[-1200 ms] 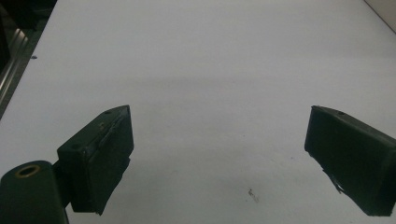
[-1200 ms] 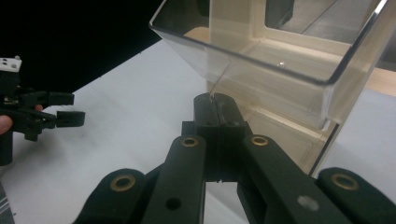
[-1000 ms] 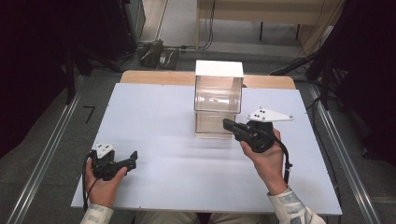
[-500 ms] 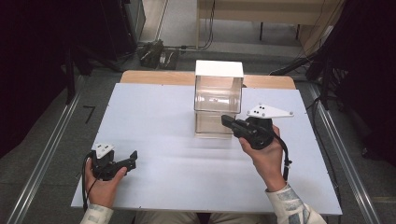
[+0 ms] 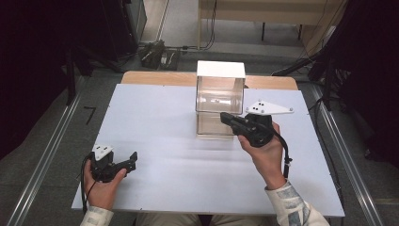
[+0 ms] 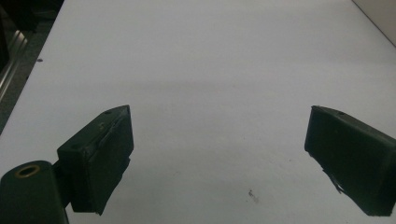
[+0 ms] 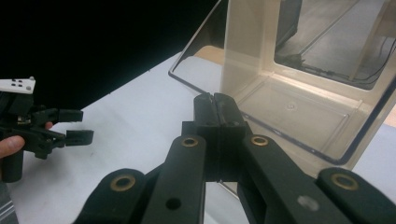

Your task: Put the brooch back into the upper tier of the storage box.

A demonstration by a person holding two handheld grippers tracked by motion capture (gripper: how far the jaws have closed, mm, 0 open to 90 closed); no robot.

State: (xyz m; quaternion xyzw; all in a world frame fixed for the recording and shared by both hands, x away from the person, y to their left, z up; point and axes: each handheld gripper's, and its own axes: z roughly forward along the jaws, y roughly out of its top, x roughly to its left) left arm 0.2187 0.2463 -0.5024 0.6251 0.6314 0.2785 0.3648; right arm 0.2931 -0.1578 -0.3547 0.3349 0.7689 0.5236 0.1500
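Clear plastic box (image 5: 220,101) stood on the tabletop (image 5: 155,122); right gripper (image 5: 230,118), fingers pressed together, had edged closer; left gripper (image 5: 131,160) rested, fingers wide.

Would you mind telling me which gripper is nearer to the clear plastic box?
Right. The right gripper is right at the clear plastic box, while the left gripper sits far off near the table's front-left corner.

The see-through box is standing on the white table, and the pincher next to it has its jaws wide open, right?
Not quite. The right gripper next to the clear box has its jaws shut tight together, with nothing between them, as the right gripper view shows. The open one is the left gripper, down by the table's near edge. The box does stand on the white table.
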